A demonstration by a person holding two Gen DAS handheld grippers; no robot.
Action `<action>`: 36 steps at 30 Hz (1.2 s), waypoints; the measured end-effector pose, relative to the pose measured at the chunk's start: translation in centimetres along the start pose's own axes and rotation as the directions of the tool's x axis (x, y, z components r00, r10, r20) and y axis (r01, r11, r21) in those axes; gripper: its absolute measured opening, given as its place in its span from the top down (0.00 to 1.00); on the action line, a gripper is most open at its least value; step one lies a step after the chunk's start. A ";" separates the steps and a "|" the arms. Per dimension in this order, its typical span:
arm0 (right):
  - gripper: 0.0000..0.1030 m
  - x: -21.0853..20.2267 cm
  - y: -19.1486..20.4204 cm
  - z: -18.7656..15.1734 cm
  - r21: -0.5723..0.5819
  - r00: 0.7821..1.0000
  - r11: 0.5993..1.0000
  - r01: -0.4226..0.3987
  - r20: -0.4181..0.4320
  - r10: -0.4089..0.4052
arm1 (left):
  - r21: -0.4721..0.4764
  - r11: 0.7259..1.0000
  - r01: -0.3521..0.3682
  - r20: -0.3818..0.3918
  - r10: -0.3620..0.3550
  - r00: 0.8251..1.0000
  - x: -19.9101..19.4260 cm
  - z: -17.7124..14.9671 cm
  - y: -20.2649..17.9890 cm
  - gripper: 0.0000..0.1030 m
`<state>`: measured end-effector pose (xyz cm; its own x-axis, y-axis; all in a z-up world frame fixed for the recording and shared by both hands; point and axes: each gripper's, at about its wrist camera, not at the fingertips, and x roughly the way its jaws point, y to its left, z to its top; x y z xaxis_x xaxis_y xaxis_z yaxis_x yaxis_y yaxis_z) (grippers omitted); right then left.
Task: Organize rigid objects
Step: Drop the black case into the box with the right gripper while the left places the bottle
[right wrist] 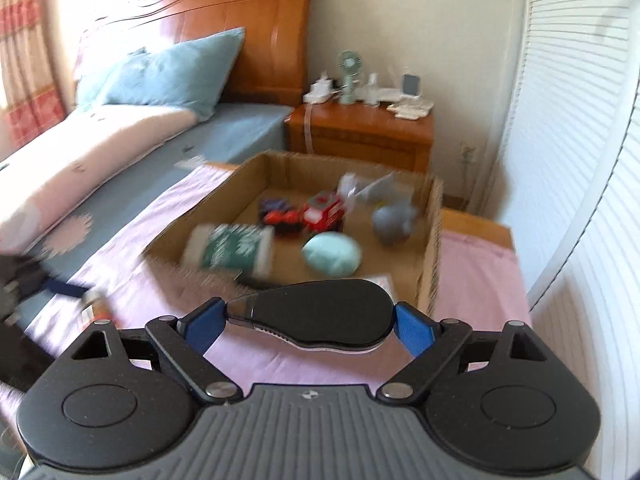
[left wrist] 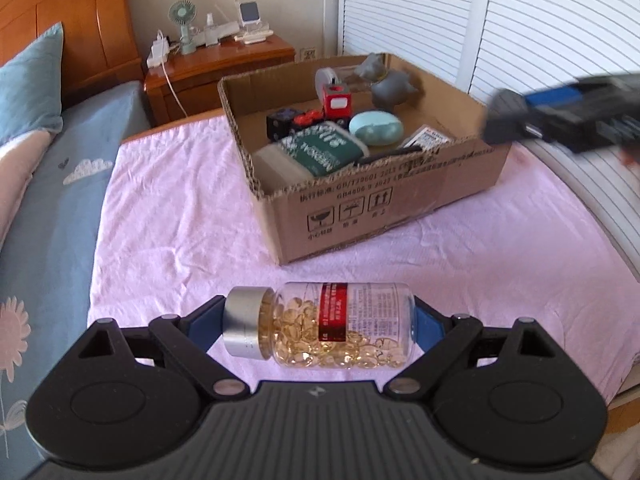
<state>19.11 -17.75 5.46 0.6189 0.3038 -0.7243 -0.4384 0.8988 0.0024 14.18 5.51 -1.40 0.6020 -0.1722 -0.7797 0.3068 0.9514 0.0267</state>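
My left gripper (left wrist: 320, 326) is shut on a clear bottle (left wrist: 360, 320) of golden capsules with a silver cap and a red label. The blue pads press on its cap and its base, and it hangs sideways above the pink cloth (left wrist: 172, 208). My right gripper (right wrist: 308, 320) is shut on a black oval device (right wrist: 320, 312), gripped end to end just in front of the cardboard box (right wrist: 430, 248). In the left wrist view the right gripper (left wrist: 560, 116) shows as a blur to the right of the box (left wrist: 360, 216). The box holds a green-and-white canister (left wrist: 320, 152), a teal case (left wrist: 376, 128) and several toys.
A wooden nightstand (left wrist: 224, 68) with a small fan and chargers stands behind the box. The bed with a blue pillow (right wrist: 168, 72) lies to the left. White louvred doors (left wrist: 520, 20) run along the right side.
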 end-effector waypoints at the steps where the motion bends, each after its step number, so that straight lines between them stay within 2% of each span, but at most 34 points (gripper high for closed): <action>1: 0.10 1.0 -0.4 0.7 0.016 1.000 1.000 0.009 -0.011 -0.009 | 0.002 1.000 0.001 0.006 -0.001 1.000 -0.2 0.1 0.0 0.10; 7: 0.10 6.5 -1.5 2.6 0.093 0.993 0.994 0.061 -0.105 -0.052 | 0.004 1.000 -0.005 0.026 0.005 1.000 -0.8 0.7 0.2 0.10; 10: 0.09 8.1 -1.8 2.7 0.131 0.993 0.989 0.070 -0.108 -0.056 | 0.003 1.000 -0.014 0.029 0.014 0.999 -0.7 0.8 0.4 0.10; 12: 0.00 8.2 -1.9 2.6 0.149 0.993 0.987 0.067 -0.103 -0.052 | 0.002 1.000 -0.017 0.027 0.017 0.999 -0.7 1.0 0.5 0.10; 15: 0.00 7.7 -1.8 2.5 0.157 0.995 0.987 0.043 -0.093 -0.029 | 0.005 1.000 -0.022 0.031 0.022 0.999 -0.7 1.4 0.6 0.10; 19: 0.00 5.8 -1.4 2.4 0.147 0.996 0.988 0.054 -0.071 -0.044 | 0.009 1.000 -0.022 0.048 0.022 0.999 -1.3 2.5 0.7 0.10; 26: 0.00 1.9 -0.4 1.0 0.121 0.998 0.990 0.068 -0.027 -0.065 | 0.025 0.999 -0.022 0.094 0.020 0.995 -1.3 6.9 0.3 0.10; 32: 0.00 0.0 0.1 -0.7 0.109 0.996 0.990 0.094 -0.001 -0.094 | -0.022 1.000 -0.002 0.080 0.004 0.997 1.6 11.9 0.5 0.10; 36: 0.00 -0.6 0.0 -1.3 0.116 0.995 0.989 0.095 -0.002 -0.095 | -0.045 0.999 -0.019 0.057 0.021 0.998 4.8 15.0 0.4 0.10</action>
<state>17.91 -18.38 4.96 0.6561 0.2164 -0.7230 -0.2992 0.9541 0.0140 28.26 1.24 4.25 0.6494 -0.1661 -0.7421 0.2620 0.9650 0.0132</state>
